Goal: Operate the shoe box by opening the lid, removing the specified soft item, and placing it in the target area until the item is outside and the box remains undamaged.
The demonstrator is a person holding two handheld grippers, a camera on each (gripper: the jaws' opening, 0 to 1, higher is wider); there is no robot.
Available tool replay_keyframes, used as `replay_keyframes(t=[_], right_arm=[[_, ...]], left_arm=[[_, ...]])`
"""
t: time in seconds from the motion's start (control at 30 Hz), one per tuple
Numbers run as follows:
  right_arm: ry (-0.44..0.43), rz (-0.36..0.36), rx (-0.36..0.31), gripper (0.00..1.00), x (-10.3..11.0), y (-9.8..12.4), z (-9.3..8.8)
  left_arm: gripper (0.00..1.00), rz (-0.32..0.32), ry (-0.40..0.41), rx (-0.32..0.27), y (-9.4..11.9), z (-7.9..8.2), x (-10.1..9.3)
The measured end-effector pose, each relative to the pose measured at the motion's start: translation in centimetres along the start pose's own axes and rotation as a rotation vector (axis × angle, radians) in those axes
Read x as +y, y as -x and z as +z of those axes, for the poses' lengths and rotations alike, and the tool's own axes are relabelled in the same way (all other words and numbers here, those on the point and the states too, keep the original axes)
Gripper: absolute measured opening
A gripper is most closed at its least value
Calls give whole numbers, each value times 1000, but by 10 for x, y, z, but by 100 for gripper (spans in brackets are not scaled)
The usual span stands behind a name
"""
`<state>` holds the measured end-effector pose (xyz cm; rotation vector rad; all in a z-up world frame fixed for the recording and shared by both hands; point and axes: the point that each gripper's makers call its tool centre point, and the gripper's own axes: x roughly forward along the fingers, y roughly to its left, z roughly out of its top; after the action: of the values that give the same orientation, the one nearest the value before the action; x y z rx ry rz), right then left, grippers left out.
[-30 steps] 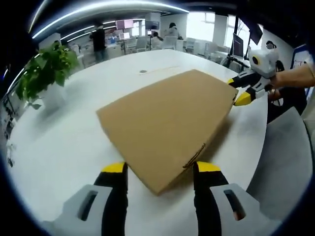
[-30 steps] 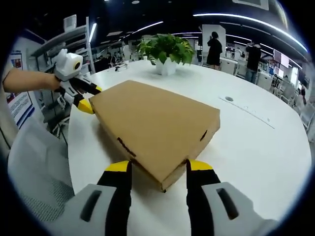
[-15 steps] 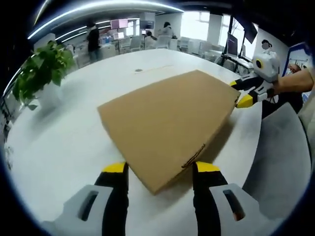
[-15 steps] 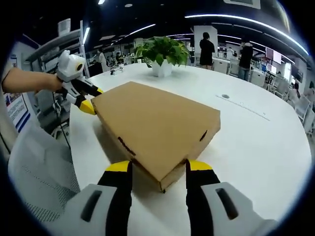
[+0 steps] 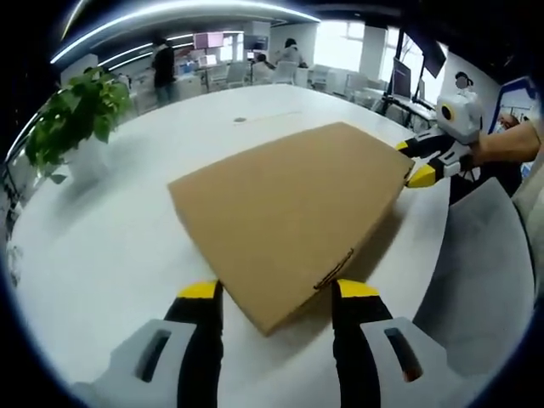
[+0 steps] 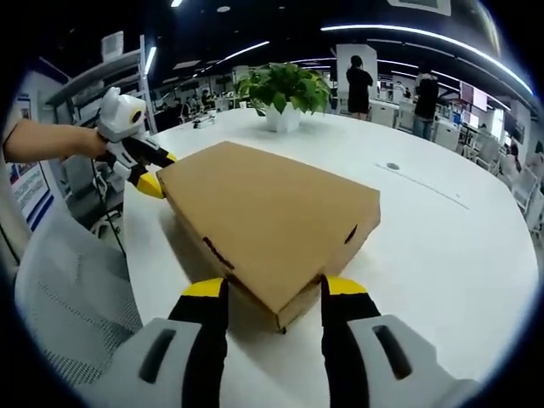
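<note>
Shoe box (image 5: pixel 289 217): lid closed, unmoved since a second ago. Your left tongs (image 5: pixel 274 299) and right tongs (image 6: pixel 265 293): released, straddling opposite corners. Opening not begun.

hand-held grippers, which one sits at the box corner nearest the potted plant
The left hand-held gripper. In the right gripper view it sits at the shoe box's far corner, on the potted plant's side; the right hand-held gripper straddles the near corner.

An open-plan office: a large round white table (image 6: pixel 442 229) holds a leafy green plant in a white pot (image 6: pixel 284 95), with rows of desks and computer monitors (image 5: pixel 410 78) behind, people standing (image 6: pixel 358 83), and long ceiling light strips (image 5: pixel 170 17).
</note>
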<state>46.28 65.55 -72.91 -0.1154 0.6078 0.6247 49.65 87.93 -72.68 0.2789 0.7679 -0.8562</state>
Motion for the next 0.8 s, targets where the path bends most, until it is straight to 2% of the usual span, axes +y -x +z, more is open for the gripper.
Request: replay_keyframes(t=[0.33, 0.5, 0.8], right_arm=[[-44, -1, -27, 42, 0, 1, 1], [-45, -1, -33, 42, 0, 3, 3], [-35, -5, -63, 44, 3, 11, 13]], left_arm=[[51, 1, -12, -13, 0, -1, 0], [59, -18, -30, -4, 0, -2, -5], [62, -21, -27, -31, 10, 7, -9]])
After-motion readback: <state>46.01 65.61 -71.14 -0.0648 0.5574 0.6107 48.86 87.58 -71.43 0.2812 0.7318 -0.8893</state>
